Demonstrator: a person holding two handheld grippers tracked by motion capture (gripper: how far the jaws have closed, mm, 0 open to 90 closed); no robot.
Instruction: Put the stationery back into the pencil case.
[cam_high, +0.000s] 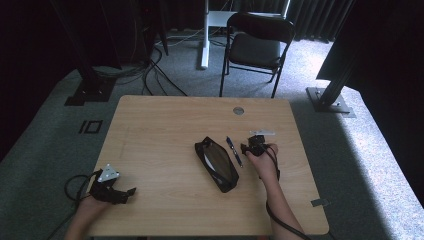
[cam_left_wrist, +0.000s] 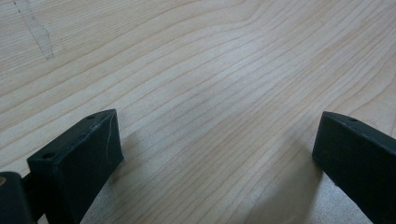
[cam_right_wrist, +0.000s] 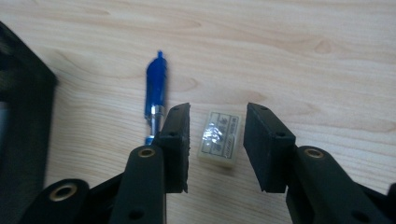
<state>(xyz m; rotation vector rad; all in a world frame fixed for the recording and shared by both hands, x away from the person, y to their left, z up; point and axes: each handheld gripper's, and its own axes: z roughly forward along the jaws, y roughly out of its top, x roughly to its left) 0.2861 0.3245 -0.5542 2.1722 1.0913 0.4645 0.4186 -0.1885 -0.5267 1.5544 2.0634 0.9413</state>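
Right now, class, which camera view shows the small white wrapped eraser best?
The right gripper view: the small white wrapped eraser lies close up on the wooden table, between the open jaws of the right hand-held gripper, label visible. In the high view that gripper hides it; the left gripper view faces bare wood.

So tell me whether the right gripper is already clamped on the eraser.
No, the eraser lies on the table between the right gripper's open jaws, with a gap on each side.

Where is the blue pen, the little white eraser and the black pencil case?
blue pen (cam_right_wrist: 156, 88), right gripper view, barrel
little white eraser (cam_right_wrist: 219, 138), right gripper view, wrapped top
black pencil case (cam_high: 217, 163), high view, open middle
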